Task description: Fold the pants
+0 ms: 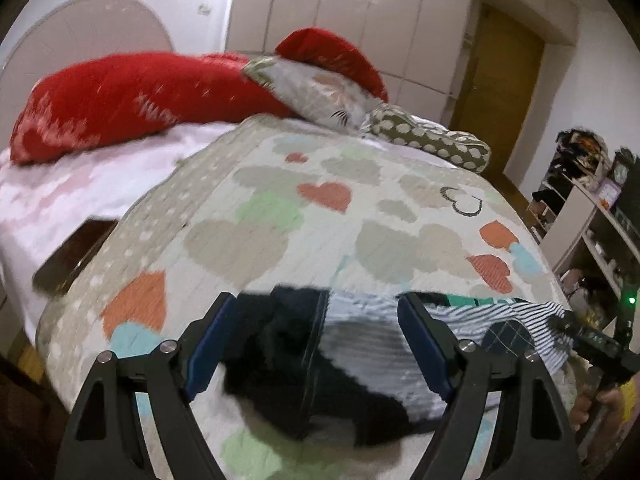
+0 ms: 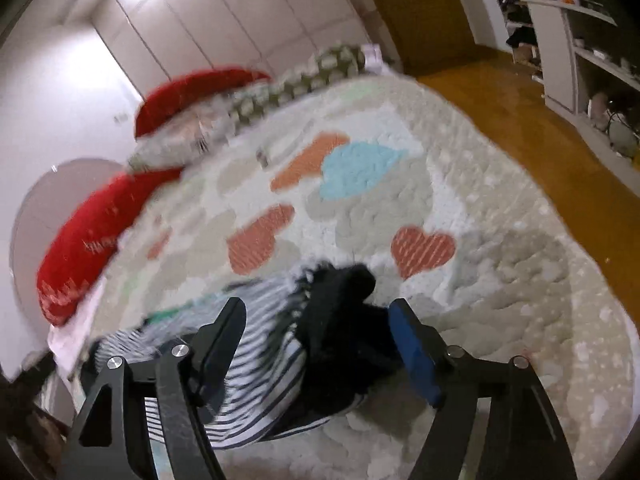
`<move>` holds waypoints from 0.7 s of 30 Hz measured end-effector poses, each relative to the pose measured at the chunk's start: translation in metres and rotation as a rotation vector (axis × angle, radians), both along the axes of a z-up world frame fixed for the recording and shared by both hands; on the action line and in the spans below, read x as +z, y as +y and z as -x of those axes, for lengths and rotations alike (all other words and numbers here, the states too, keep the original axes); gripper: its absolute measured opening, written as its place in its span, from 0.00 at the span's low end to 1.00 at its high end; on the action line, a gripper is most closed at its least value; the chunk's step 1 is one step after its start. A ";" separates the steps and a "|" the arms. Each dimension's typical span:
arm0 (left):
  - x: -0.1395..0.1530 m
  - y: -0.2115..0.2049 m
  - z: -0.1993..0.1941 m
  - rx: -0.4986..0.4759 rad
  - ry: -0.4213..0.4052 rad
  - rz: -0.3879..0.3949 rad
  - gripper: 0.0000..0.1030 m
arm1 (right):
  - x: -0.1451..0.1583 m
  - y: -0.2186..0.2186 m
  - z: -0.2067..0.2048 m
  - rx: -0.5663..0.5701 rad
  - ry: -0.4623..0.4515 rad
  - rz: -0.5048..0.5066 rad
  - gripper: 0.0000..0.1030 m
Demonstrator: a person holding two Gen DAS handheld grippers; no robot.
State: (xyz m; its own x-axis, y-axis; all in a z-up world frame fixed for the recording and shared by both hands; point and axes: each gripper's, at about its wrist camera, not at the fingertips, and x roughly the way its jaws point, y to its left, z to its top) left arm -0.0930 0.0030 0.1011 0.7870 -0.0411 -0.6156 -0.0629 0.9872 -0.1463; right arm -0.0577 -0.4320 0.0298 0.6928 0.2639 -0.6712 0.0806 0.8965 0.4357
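A heap of clothes lies at the near edge of the bed: a dark garment, probably the pants, beside striped fabric. My left gripper is open just above the heap, its blue pads on either side of the dark cloth. In the right wrist view the dark garment lies on striped fabric. My right gripper is open, its jaws spread around the dark cloth without closing on it. The right gripper also shows in the left wrist view.
The bed has a quilt with a heart pattern. Red pillows and patterned cushions lie at the head. A dark flat object lies at the left bed edge. Shelves and wooden floor are on the right.
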 end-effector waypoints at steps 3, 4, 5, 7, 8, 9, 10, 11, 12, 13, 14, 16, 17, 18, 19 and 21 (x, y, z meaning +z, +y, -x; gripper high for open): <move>-0.016 -0.016 -0.016 -0.017 0.013 -0.072 0.79 | -0.014 0.011 -0.013 0.021 0.050 0.028 0.42; -0.023 -0.023 -0.023 -0.022 0.025 -0.106 0.79 | -0.012 0.009 -0.017 0.044 0.050 -0.014 0.26; -0.031 -0.028 -0.029 -0.024 0.032 -0.141 0.79 | -0.011 0.004 -0.018 0.053 0.051 -0.064 0.25; -0.043 -0.038 -0.041 -0.014 0.044 -0.210 0.79 | 0.001 -0.006 -0.022 0.034 0.023 -0.087 0.23; -0.049 -0.042 -0.050 -0.003 0.055 -0.231 0.79 | 0.007 -0.009 -0.023 0.027 0.010 -0.071 0.23; -0.051 -0.043 -0.053 -0.002 0.057 -0.227 0.79 | 0.014 -0.012 -0.025 0.005 -0.004 -0.043 0.23; -0.053 -0.046 -0.058 -0.003 0.058 -0.225 0.79 | 0.017 -0.016 -0.025 -0.011 -0.013 -0.034 0.23; -0.055 -0.048 -0.061 0.001 0.057 -0.237 0.79 | 0.018 -0.020 -0.024 -0.024 -0.019 -0.041 0.23; -0.061 -0.051 -0.064 0.005 0.064 -0.260 0.79 | 0.016 -0.025 -0.024 -0.039 -0.020 -0.055 0.23; -0.066 -0.052 -0.065 0.001 0.077 -0.267 0.79 | 0.011 -0.028 -0.024 -0.058 -0.010 -0.053 0.25; -0.073 -0.052 -0.067 -0.009 0.101 -0.271 0.79 | 0.004 -0.029 -0.023 -0.073 0.009 -0.036 0.27; -0.075 -0.048 -0.066 -0.029 0.138 -0.264 0.79 | -0.011 -0.028 -0.023 -0.081 0.051 0.004 0.36; -0.070 -0.044 -0.064 -0.033 0.149 -0.248 0.79 | -0.013 -0.029 -0.020 -0.081 0.041 -0.007 0.38; -0.058 -0.038 -0.060 -0.044 0.158 -0.194 0.79 | -0.011 -0.033 -0.013 -0.090 0.020 -0.030 0.44; -0.048 -0.035 -0.056 -0.057 0.155 -0.144 0.79 | -0.006 -0.037 -0.006 -0.108 -0.005 -0.047 0.53; -0.018 -0.036 -0.049 -0.118 0.128 -0.038 0.79 | 0.005 -0.045 0.010 -0.139 -0.060 -0.050 0.62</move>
State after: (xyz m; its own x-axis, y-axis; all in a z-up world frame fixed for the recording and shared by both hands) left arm -0.0445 -0.0325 0.0828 0.6929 -0.1028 -0.7137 0.0376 0.9936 -0.1066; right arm -0.0679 -0.4766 0.0351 0.7636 0.1946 -0.6157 0.1747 0.8557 0.4871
